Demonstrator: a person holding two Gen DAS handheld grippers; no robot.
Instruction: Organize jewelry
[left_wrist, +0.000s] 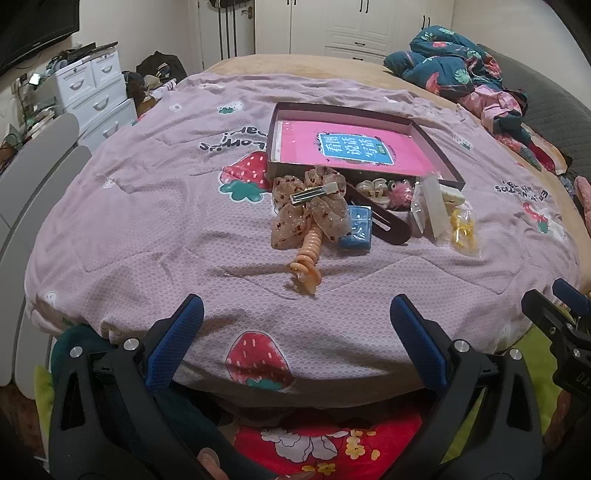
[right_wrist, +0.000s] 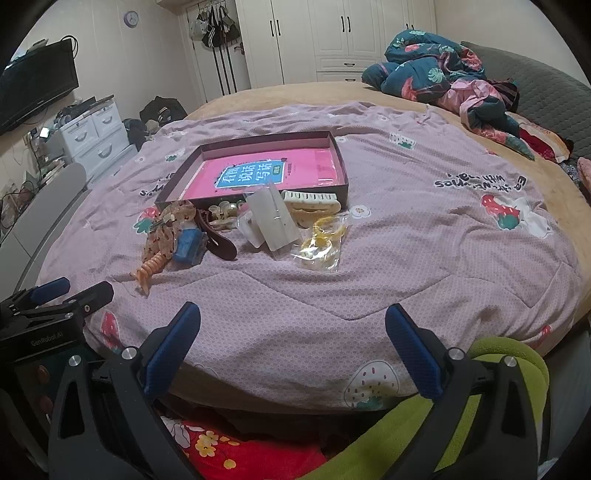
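Nearest the lens, the left gripper (left_wrist: 295, 325) spreads its blue pads wide with nothing between them, above the near edge of the pink strawberry quilt (left_wrist: 147, 229). The right gripper (right_wrist: 293, 334) gapes just as wide and holds nothing. Ahead of both, well apart from the fingers, lies the heap: an orange spiral hair tie (left_wrist: 306, 264), a sheer bow clip (left_wrist: 308, 206), a blue box (left_wrist: 355, 232), a yellow packet (right_wrist: 325, 240). Behind them lies the shallow open box (left_wrist: 439, 155) with a pink book (left_wrist: 343, 147) inside.
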